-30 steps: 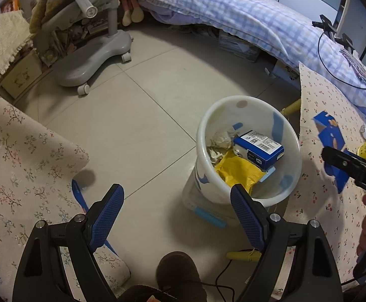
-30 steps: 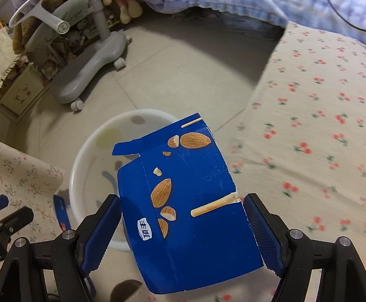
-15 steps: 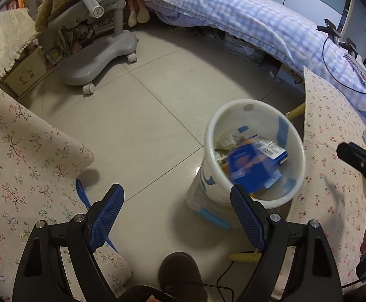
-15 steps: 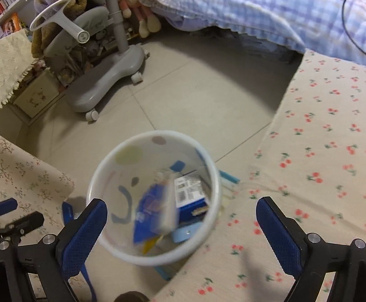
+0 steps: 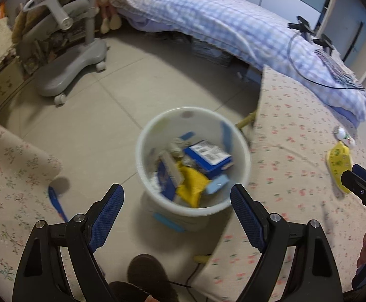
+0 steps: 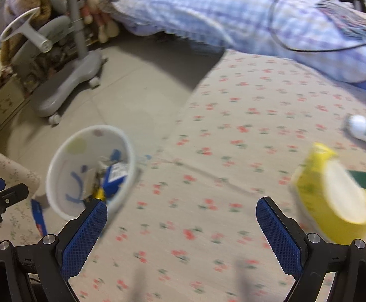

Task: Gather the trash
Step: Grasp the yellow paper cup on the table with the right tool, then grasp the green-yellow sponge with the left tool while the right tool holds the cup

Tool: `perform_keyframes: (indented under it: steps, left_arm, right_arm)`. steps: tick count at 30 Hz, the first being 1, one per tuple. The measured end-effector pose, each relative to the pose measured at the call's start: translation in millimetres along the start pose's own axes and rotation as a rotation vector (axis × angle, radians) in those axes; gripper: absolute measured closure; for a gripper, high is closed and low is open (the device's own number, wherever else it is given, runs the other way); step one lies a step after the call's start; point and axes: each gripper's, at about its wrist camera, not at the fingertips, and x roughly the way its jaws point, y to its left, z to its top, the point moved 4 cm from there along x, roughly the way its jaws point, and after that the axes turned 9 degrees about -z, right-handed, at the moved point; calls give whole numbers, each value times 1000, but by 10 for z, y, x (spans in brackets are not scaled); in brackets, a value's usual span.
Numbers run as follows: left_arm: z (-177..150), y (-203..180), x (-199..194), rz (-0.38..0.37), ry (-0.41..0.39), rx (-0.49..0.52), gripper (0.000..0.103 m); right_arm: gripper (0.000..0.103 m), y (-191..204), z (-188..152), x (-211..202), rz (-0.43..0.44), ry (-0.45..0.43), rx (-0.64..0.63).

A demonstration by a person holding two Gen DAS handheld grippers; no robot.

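Sitting on the tiled floor [image 5: 102,125], white trash bin [image 5: 193,161] holds a blue box with a barcode label [image 5: 208,156], a yellow wrapper [image 5: 193,186], another blue carton [image 5: 166,178] and crumpled scraps. Bin stands just beside the edge of the cherry-print tabletop [image 6: 233,151], between it and a second floral-covered surface [image 5: 9,176]. Grey wheeled chair base [image 5: 69,73] well apart behind the bin, checked blue bedding [image 5: 220,30] beyond with a black cable across it. Left on the tabletop: yellow carton [image 6: 331,196], blurred, lying near the right jaw in the right wrist view, and a white bottle [image 6: 364,130] further back. Blue pen-like item [image 5: 57,203] at the floral cover's edge. Person's dark slipper [image 5: 147,276] below the left gripper.

Left gripper [image 5: 176,201] jaws wide apart, nothing between them, bin seen through the gap. Right gripper [image 6: 181,214] jaws have just been opening and stand very wide, nothing held, only bare tabletop between them.
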Motion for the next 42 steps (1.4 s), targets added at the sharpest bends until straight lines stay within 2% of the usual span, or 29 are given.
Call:
perform_keyframes:
  steps: [8,17,25,27,30,36,42]
  left_arm:
    - [18,-537,51,-32,7,62,14]
    - [6,-898,200,-42,24,88,14]
    - [28,-1100,334,-45,38,99,14]
    - [31,-1152,356,-46,41,107,14]
    - [42,-1243,383,-54,46,116,14]
    - [76,-1507,430,-83,48,148,14]
    - [37,-2001,563,-125,75,210,14]
  right_arm:
    - [5,-752,-23,-143,-90,10,78]
    - [5,-1443,-41,201,-180,99,155]
    - [5,-1476,-89,476,-196,136,137]
    - [14,-1467,-100,509,-201,138,134]
    - [20,-1461,-121,501,-223,135,115]
    - [23,-1527,-134,264,-171,105,163]
    - [23,-1768,-147,-240,-157,34,233]
